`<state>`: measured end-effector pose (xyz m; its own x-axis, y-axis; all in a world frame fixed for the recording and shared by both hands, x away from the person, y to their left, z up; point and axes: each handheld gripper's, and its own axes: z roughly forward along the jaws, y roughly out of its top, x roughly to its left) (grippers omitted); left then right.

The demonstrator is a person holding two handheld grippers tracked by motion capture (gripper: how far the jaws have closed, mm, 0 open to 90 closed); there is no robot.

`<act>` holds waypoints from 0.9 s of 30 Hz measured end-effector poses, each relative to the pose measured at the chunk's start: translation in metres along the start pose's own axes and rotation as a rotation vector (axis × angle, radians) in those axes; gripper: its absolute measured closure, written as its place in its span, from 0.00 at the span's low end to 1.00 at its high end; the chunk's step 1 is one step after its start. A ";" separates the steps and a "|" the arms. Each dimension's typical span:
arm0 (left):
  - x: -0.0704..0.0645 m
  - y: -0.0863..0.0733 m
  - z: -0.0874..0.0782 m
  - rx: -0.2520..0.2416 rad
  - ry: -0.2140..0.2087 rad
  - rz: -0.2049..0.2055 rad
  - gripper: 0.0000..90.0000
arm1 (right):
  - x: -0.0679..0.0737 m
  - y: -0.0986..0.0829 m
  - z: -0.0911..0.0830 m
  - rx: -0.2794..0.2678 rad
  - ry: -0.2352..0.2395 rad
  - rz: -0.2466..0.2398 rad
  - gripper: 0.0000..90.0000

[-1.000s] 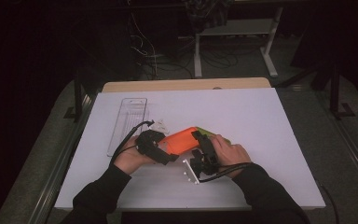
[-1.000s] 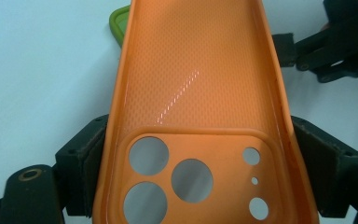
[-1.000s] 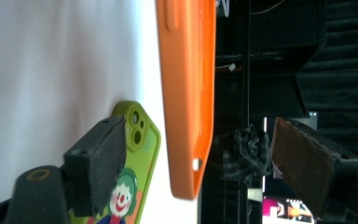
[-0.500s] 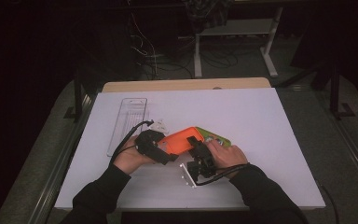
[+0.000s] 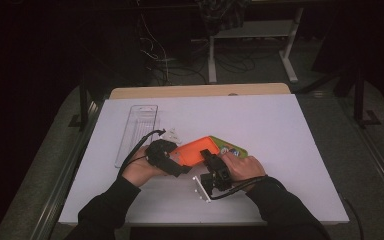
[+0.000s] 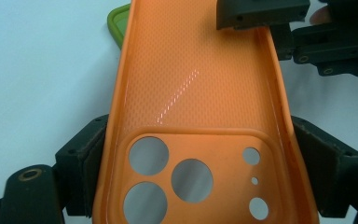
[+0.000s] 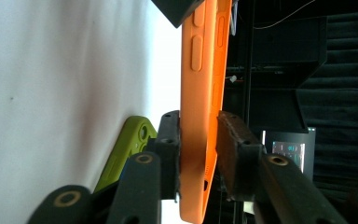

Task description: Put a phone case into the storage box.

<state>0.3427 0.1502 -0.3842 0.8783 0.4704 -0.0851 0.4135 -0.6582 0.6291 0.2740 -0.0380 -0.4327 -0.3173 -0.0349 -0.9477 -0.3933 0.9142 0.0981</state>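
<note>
Currently my left gripper (image 6: 191, 154) clamps orange case (image 6: 196, 93) across camera end; right gripper (image 7: 198, 140) pinches its bottom edge; case held just above table (image 5: 280, 130), over green case (image 7: 123, 144); light, bendy, smooth; grip rims, not middle.

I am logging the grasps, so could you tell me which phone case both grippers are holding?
The orange case, clamped by the left gripper and right gripper; the green case lies on the table.
</note>
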 end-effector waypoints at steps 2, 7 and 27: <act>0.000 0.000 0.000 -0.004 -0.002 -0.001 0.18 | 0.000 0.000 0.000 -0.001 0.004 -0.002 0.83; 0.000 0.000 0.000 -0.003 -0.002 0.001 0.18 | 0.001 0.000 0.000 0.001 0.012 -0.012 0.86; 0.005 -0.004 -0.007 -0.044 -0.023 0.046 0.00 | 0.001 -0.009 -0.003 0.019 0.000 0.016 0.87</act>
<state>0.3440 0.1594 -0.3816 0.9015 0.4264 -0.0733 0.3625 -0.6520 0.6659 0.2748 -0.0473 -0.4342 -0.3236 -0.0201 -0.9460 -0.3713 0.9223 0.1074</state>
